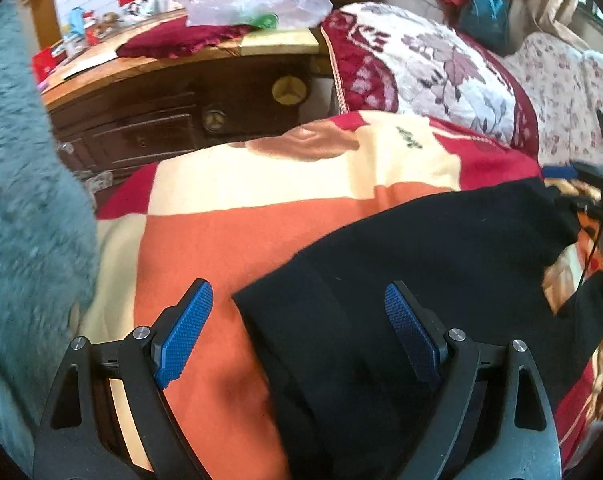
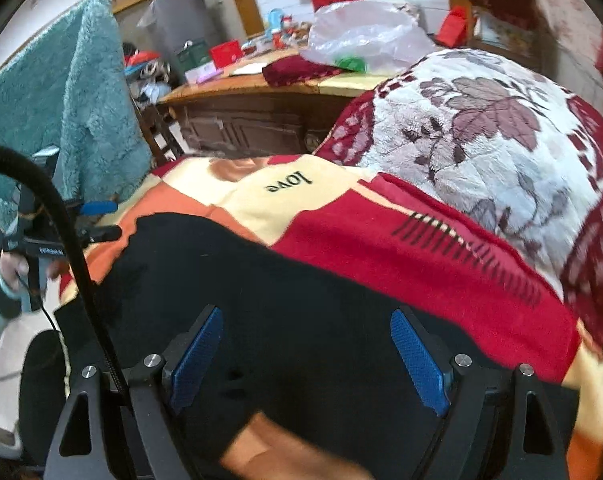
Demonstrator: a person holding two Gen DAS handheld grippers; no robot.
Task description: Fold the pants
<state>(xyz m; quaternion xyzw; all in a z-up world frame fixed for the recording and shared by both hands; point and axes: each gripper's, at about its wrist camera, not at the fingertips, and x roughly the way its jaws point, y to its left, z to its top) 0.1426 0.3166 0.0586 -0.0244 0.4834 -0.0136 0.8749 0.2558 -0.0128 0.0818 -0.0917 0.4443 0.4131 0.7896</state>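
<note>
On the patchwork blanket (image 1: pixel 229 240) the black pants (image 1: pixel 421 264) lie spread flat, not yet folded as far as I can judge. My left gripper (image 1: pixel 298 334) hangs over their left edge, fingers spread wide, nothing between the pads. My right gripper (image 2: pixel 307 358) is over the middle of the pants, fingers also spread, holding nothing.

Risks: the fabric is uniformly black, so seams and hems are hard to read; I could pinch one layer only, or grab blanket pile along with the pants and drag both. Both views are motion-blurred, so aim may be off. A black cable (image 2: pixel 61 232) crosses the right view and could snag.

Right view alone shows the person's hand (image 2: pixel 19 270) on the left tool, the "love" lettering (image 2: pixel 288 183), and the teal towel (image 2: pixel 61 92) hanging whole. Left view alone shows the pants' far end and the wooden cabinet's (image 1: pixel 173 120) drawer fronts.
</note>
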